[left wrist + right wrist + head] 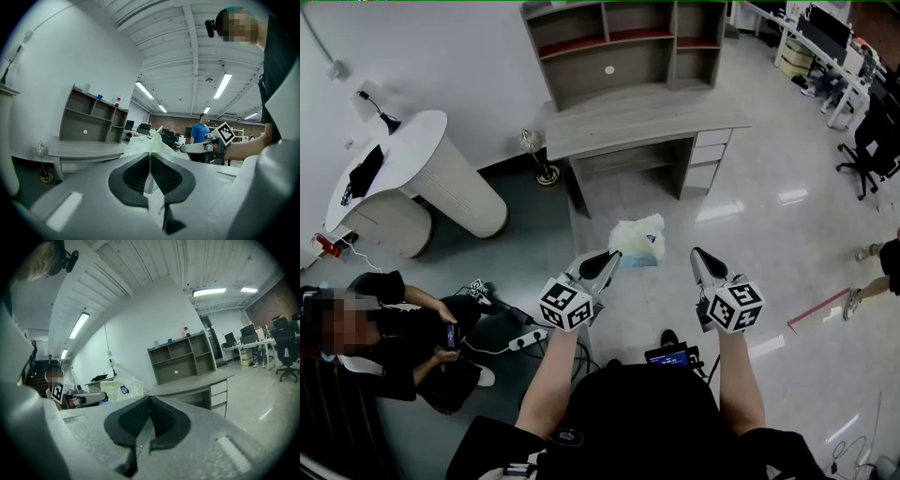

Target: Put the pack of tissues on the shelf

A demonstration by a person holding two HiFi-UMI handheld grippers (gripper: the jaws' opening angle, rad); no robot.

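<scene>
**An open-plan office, as I see it from my remote station**

I'm looking at a large shared office. A grey table [647, 120] with drawers [708, 155] and a shelf unit [581, 75] on top stands against a white wall. Beyond it run white workstations carrying monitors [825, 28], with black swivel chairs [872, 141] beside them. The floor [769, 216] is glossy, a power strip [525, 339] lies on it, long strip lights [221, 86] line the ribbed ceiling, and the far wall [180, 121] is brick

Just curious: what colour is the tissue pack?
The pack is pale green-white with a blue mark, clearest in the right gripper view.
</scene>
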